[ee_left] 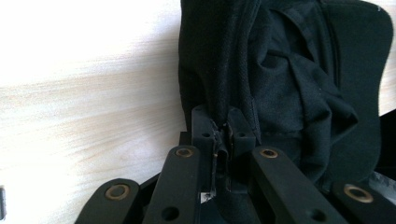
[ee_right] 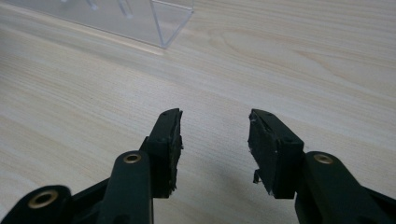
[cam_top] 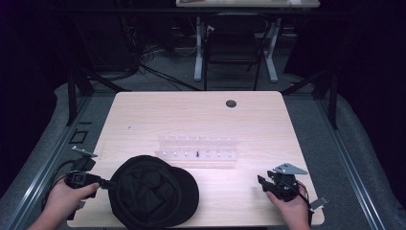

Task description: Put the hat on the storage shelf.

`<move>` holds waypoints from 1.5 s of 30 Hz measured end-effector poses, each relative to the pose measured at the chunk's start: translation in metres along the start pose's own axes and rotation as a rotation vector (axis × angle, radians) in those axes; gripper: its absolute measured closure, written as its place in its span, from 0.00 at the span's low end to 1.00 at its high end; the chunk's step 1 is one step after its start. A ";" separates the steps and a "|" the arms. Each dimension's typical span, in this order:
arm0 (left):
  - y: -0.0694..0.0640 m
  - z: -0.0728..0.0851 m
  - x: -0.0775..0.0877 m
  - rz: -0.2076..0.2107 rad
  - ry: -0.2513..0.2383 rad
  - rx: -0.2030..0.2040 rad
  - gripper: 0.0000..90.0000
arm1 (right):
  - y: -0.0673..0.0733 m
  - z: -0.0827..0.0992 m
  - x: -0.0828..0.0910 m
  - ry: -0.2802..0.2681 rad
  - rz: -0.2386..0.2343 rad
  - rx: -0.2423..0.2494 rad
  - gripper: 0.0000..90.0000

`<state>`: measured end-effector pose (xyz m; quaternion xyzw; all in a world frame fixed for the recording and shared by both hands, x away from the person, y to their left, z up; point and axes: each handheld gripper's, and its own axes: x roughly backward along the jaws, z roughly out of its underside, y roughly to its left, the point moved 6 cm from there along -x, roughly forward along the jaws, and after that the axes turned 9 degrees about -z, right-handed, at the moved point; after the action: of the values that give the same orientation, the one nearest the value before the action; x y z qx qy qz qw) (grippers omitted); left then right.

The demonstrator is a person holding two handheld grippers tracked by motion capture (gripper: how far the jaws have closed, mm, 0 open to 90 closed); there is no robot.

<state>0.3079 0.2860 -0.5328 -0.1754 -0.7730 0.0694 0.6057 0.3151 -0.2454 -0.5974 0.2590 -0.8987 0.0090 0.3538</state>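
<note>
Table (cam_top: 143,120) carries a black cap (cam_top: 153,191) w/ its rear edge pinched tight in left gripper (ee_left: 223,135), crown hanging ahead of jaws. Right gripper (ee_right: 215,140) gapes empty nearby. Thin fabric bite could slip, or brim might knock the clear rack (cam_top: 197,151) just beyond.

- A black baseball cap (cam_top: 153,190) of soft, creased fabric, its crown rumpled and partly collapsed.
- Its rear edge is pinched between the left gripper's (ee_left: 223,135) closed jaws, the fabric rising straight up from the pads.
- The crown and curved brim spread beyond the jaw tips, the brim farthest from them.
</note>
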 end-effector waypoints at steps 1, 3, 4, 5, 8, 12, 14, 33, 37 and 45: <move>-0.002 0.000 0.002 0.005 0.002 0.008 0.95 | 0.000 0.000 0.000 0.001 0.000 -0.002 0.60; -0.004 -0.001 0.005 0.012 0.001 0.008 0.95 | 0.000 0.000 0.000 0.000 0.000 -0.001 0.60; -0.005 -0.002 0.007 0.014 0.002 0.000 0.95 | -0.001 0.000 0.000 -0.001 0.000 -0.002 0.60; -0.006 -0.002 0.008 0.015 0.002 0.002 0.95 | -0.001 0.000 0.000 -0.002 0.000 -0.003 0.60; -0.009 -0.004 0.012 0.015 0.003 -0.005 0.95 | -0.001 0.000 0.000 0.001 0.001 -0.002 0.60; -0.014 -0.006 0.018 0.019 0.002 -0.007 0.95 | -0.001 0.000 0.000 0.003 0.002 -0.003 0.60; -0.016 -0.008 0.022 0.020 -0.001 -0.014 0.95 | -0.001 0.000 0.000 -0.002 0.000 -0.003 0.60; -0.053 -0.026 0.054 0.095 0.033 0.008 0.95 | -0.001 0.000 0.000 -0.002 -0.003 -0.007 0.60; -0.056 -0.028 0.058 0.149 0.031 0.022 0.95 | -0.001 0.000 0.000 -0.003 -0.004 -0.010 0.60; -0.066 -0.029 0.062 0.242 0.028 0.047 0.95 | -0.001 0.000 0.000 -0.001 -0.003 -0.006 0.60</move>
<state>0.3111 0.2441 -0.4474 -0.2542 -0.7358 0.1577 0.6075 0.3154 -0.2463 -0.5975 0.2594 -0.8985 0.0053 0.3541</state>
